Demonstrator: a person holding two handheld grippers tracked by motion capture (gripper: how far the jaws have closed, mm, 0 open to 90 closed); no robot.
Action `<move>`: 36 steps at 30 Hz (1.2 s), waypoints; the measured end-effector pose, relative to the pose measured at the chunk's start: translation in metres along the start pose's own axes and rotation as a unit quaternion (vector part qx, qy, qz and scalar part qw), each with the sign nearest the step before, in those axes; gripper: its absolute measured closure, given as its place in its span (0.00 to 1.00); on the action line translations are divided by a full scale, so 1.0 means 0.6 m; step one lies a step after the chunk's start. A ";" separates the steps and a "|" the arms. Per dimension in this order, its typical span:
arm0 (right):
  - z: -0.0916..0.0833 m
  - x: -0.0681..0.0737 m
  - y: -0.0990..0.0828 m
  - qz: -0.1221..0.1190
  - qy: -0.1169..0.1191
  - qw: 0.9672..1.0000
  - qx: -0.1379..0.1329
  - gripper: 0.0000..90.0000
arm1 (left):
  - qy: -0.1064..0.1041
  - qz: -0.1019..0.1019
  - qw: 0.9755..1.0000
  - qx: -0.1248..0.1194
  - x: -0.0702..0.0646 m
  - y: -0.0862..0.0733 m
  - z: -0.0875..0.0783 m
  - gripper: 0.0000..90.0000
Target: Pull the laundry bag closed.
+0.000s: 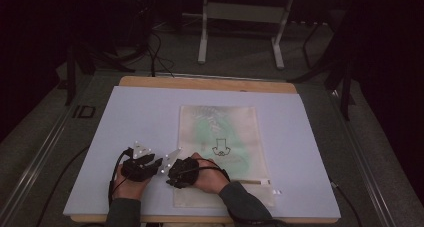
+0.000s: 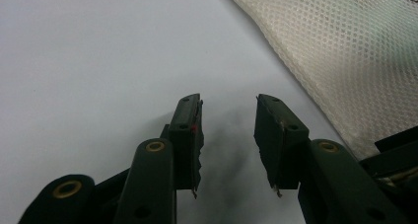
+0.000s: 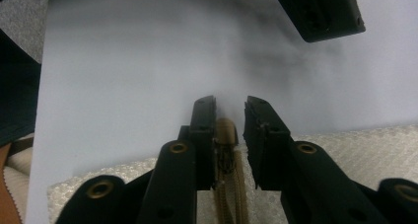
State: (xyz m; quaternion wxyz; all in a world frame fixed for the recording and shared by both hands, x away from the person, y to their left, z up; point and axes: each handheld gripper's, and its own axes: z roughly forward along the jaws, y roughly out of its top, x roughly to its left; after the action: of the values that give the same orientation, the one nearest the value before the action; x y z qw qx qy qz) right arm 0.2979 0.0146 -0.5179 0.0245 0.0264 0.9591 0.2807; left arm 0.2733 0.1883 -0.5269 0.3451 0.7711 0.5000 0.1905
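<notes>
The right gripper [image 3: 230, 116], jaws slightly apart, straddles the zip pull [image 3: 226, 137] at the pouch [image 3: 345, 150] edge, zip running back toward the hand; the left gripper [image 2: 227, 116] hangs spread alongside, empty.

Looking along the right hand-held gripper [image 3: 229, 110], its two black jaws rise from the bottom with a narrow gap between them. In that gap sits the tan zipper pull [image 3: 226, 133], close against the left jaw, while the right jaw stands a little clear of it. The zipper track [image 3: 229, 194] runs down between the jaws, along the cream mesh pouch [image 3: 345, 140]. The pouch lies on the pale sheet [image 3: 123, 71] covering the bench. Farther off, at the top right, the left hand-held gripper [image 3: 320, 12] hangs dark above the sheet.
</notes>
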 end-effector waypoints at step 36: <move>-0.025 0.000 0.004 -0.004 -0.014 1.000 -0.027 0.90 | 0.007 -0.008 1.000 -0.004 0.004 -0.001 -0.002 0.69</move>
State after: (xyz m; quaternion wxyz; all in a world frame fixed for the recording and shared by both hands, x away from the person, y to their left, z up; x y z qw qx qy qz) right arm 0.2972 0.0085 -0.5037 0.0403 0.0258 0.9508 0.3061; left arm 0.2731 0.1911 -0.5263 0.3461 0.7644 0.5078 0.1950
